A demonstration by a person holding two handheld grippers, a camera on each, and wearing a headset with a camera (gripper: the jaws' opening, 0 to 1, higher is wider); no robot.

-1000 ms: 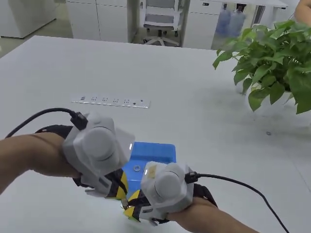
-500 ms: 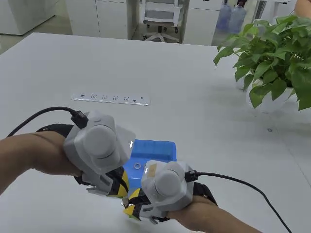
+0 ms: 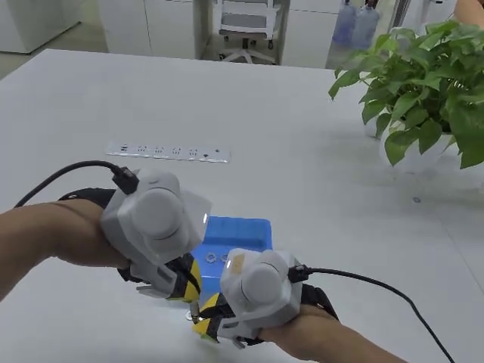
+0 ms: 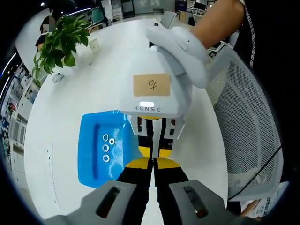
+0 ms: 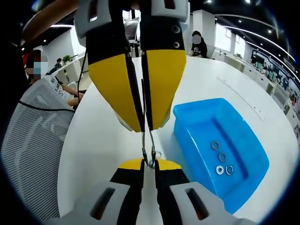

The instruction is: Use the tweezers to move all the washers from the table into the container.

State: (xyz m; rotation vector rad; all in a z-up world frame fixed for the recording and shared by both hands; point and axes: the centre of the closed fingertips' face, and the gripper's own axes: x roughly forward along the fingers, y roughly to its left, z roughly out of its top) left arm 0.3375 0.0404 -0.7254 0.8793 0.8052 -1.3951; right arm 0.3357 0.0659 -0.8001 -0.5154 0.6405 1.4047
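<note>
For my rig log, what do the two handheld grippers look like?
The left gripper and right gripper both have pale grey shells, black-and-yellow jaws and a black cable. The right one carries a tan sticker. Black wrist straps are worn.

1. Seen from above, the left tongs and right tongs cover the near side of the blue container, and their tips are tucked under their own housings.
2. The washers lying in the container are only faint specks in the head view, too small to count there.
3. Just beside the container, the tweezers meet a loose washer. It's too small to tell whether it is pinched, or whether the right tongs press the tweezers.
4. Well beyond the container, the right edge cuts off the plant, and the top edge cuts off the chair and the bottles.
</note>
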